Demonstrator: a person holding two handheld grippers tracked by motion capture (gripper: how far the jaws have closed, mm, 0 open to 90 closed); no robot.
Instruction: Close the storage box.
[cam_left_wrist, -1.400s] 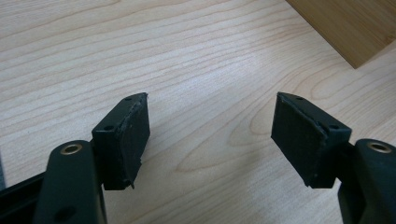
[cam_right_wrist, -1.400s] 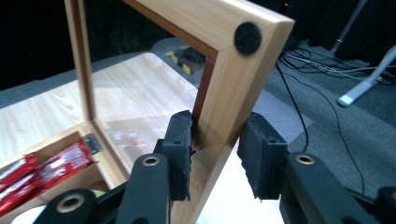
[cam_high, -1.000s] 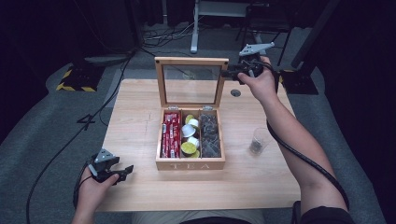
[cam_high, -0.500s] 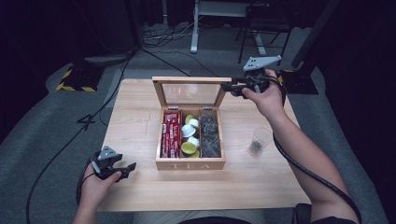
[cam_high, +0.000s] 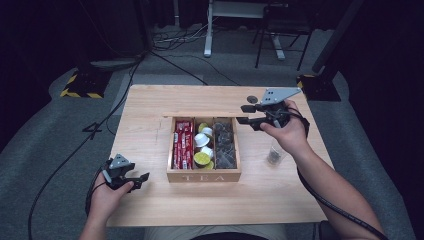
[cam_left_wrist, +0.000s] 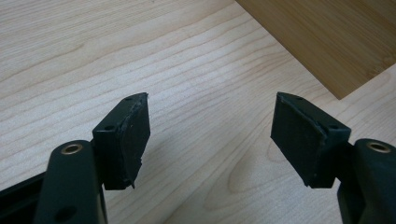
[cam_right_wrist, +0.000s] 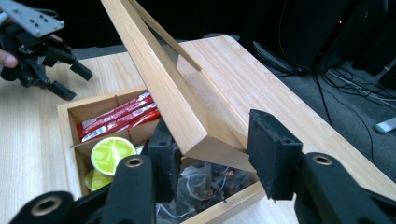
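Observation:
A wooden tea box stands mid-table, holding red sachets, green-topped capsules and dark tea bags. Its glass-paned lid hangs partway down over the box. My right gripper is shut on the lid's right corner; in the right gripper view the jaws clamp the lid above the sachets and capsules. My left gripper hovers open left of the box front, empty, with the box corner ahead.
A small glass jar stands right of the box, under my right wrist. A small dark disc lies near the table's far edge. Cables and chair legs lie on the floor beyond the table.
The lid has swung from upright down toward the box, carried by my right gripper, which moved nearer and lower. My left gripper has barely shifted.

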